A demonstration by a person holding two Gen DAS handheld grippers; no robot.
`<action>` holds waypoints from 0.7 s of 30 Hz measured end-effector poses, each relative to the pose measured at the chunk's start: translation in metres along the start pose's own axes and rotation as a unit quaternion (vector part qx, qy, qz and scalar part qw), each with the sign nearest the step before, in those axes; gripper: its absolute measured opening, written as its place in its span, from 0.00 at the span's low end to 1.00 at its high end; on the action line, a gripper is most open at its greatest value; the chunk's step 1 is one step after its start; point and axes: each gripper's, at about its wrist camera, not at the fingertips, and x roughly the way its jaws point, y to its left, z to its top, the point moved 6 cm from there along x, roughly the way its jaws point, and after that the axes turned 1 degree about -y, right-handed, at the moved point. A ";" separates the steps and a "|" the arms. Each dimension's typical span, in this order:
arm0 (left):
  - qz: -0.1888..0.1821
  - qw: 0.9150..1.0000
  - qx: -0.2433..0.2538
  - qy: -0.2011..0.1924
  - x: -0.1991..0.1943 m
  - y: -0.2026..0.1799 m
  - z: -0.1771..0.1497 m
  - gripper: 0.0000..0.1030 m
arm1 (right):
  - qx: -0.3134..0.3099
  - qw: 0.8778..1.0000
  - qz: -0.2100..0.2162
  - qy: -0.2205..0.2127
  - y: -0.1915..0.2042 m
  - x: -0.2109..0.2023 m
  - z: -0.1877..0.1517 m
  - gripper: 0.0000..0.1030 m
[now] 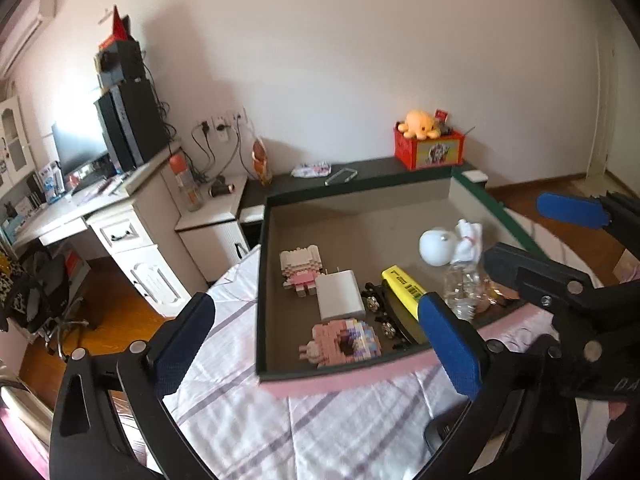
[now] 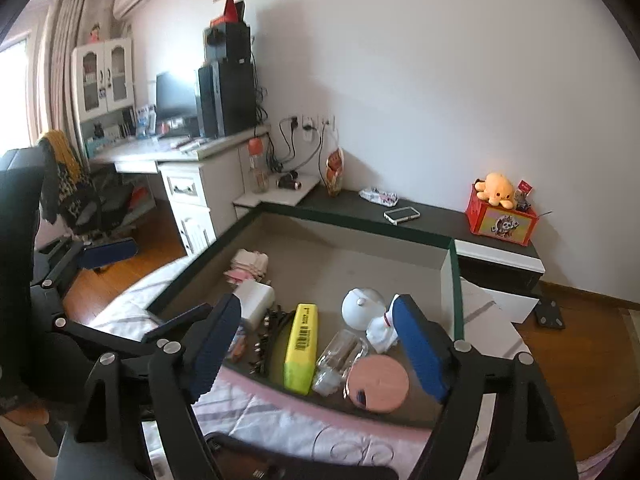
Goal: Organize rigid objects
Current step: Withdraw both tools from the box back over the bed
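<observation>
Left wrist view: looks forward and down along the left gripper, set close over the near rim of the box; faces the white wall, desk at 10 o'clock.
Right wrist view: looks forward and down along the right gripper, close above the same box from its near right side; desk at 10 o'clock.
Shared: box interior with yellow highlighter, white charger, red bin with orange plush at 1 o'clock, wall sockets.
Cross-sight: right gripper enters the left view at 3 o'clock; left gripper enters the right view at 9 o'clock.
</observation>
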 end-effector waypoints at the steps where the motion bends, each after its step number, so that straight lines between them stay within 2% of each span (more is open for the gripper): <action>1: 0.003 1.000 0.000 -0.007 -0.009 0.001 0.000 1.00 | 0.000 1.000 -0.002 -0.004 0.000 -0.007 0.000 0.80; 9: 0.015 0.997 -0.032 -0.069 -0.103 0.018 -0.011 1.00 | 0.012 0.998 -0.008 -0.053 0.010 -0.080 -0.006 0.83; 14: 0.026 0.994 -0.049 -0.099 -0.156 0.025 -0.027 1.00 | 0.013 0.996 -0.029 -0.080 0.016 -0.119 -0.019 0.87; 16: 0.038 0.992 -0.048 -0.108 -0.170 0.027 -0.033 1.00 | 0.021 0.995 -0.030 -0.098 0.018 -0.138 -0.023 0.89; 18: 0.050 0.990 -0.050 -0.121 -0.190 0.028 -0.040 1.00 | 0.028 0.992 -0.024 -0.119 0.023 -0.156 -0.025 1.00; 21: 0.057 0.988 -0.051 -0.136 -0.211 0.028 -0.052 1.00 | 0.026 0.985 -0.031 -0.165 0.030 -0.186 -0.027 1.00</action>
